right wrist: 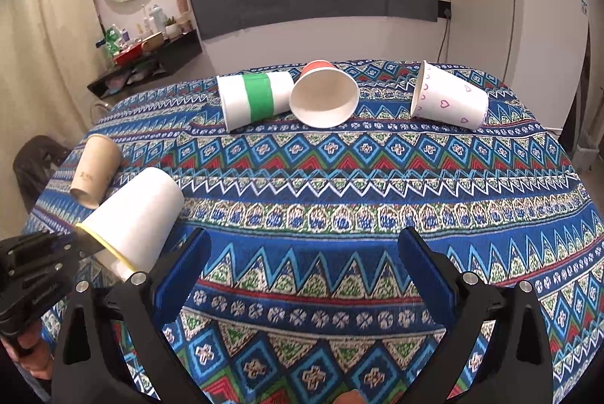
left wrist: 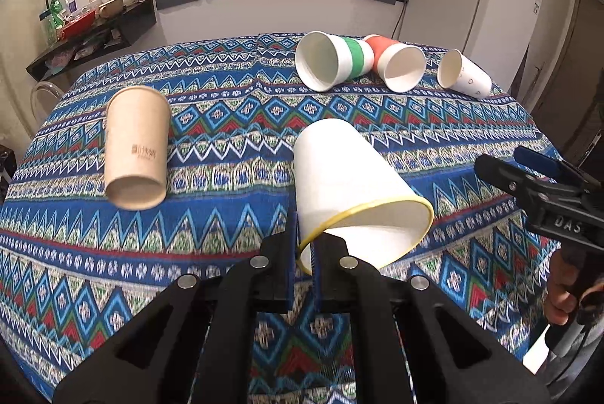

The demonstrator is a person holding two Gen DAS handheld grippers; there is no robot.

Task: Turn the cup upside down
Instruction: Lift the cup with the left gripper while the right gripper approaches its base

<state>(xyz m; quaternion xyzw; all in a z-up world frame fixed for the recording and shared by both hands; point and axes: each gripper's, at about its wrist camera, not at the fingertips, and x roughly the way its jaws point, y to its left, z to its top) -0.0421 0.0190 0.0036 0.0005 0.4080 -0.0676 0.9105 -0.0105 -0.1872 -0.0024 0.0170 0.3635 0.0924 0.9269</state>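
Observation:
My left gripper [left wrist: 305,255] is shut on the yellow rim of a white paper cup [left wrist: 339,177], which is tilted with its closed bottom pointing away and up, above the patterned tablecloth [left wrist: 234,125]. The same cup [right wrist: 139,215] shows at the left of the right wrist view, with the left gripper [right wrist: 81,241] pinching its rim. My right gripper [right wrist: 302,272] is open and empty over the cloth, apart from every cup; it also shows at the right edge of the left wrist view [left wrist: 528,174].
A brown cup [left wrist: 136,147] lies on its side at the left. At the far side lie a green-striped cup [right wrist: 256,98], a red cup [right wrist: 324,94] and a heart-printed cup [right wrist: 449,98]. A white fridge [right wrist: 528,8] stands behind the table at the right.

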